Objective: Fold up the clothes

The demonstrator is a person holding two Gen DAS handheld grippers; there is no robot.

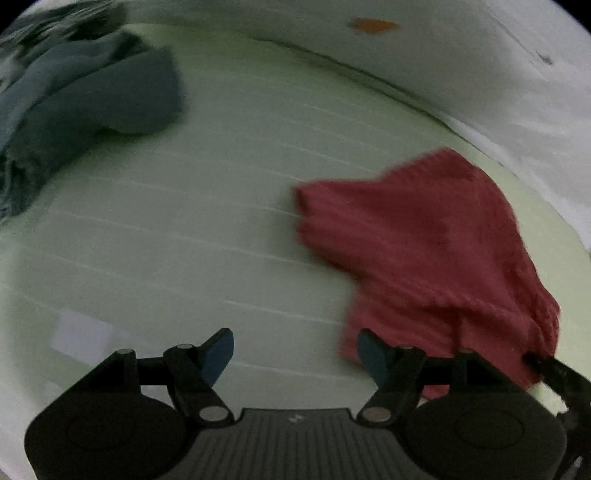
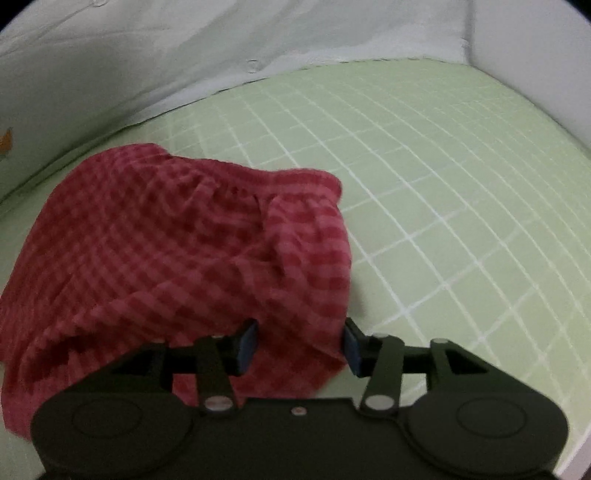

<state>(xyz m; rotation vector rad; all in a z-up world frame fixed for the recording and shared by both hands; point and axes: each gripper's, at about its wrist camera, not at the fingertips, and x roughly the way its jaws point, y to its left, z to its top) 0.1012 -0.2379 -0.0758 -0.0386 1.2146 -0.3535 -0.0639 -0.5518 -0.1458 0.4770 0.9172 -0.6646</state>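
A red checked garment (image 1: 424, 254) lies bunched on the pale green gridded sheet (image 1: 207, 206). My left gripper (image 1: 295, 354) is open and empty, just left of the garment's near edge. In the right wrist view the same garment (image 2: 166, 251) fills the left half. My right gripper (image 2: 299, 347) has its jaws open around a fold of the garment's near edge. The cloth lies between the blue pads (image 2: 247, 343), which do not close on it. The right gripper also shows in the left wrist view (image 1: 554, 373) at the garment's lower right corner.
A crumpled grey-blue garment (image 1: 85, 96) lies at the far left. White bedding (image 1: 480, 74) with an orange mark (image 1: 373, 25) rises behind the sheet. The green gridded sheet (image 2: 461, 206) stretches to the right of the red garment.
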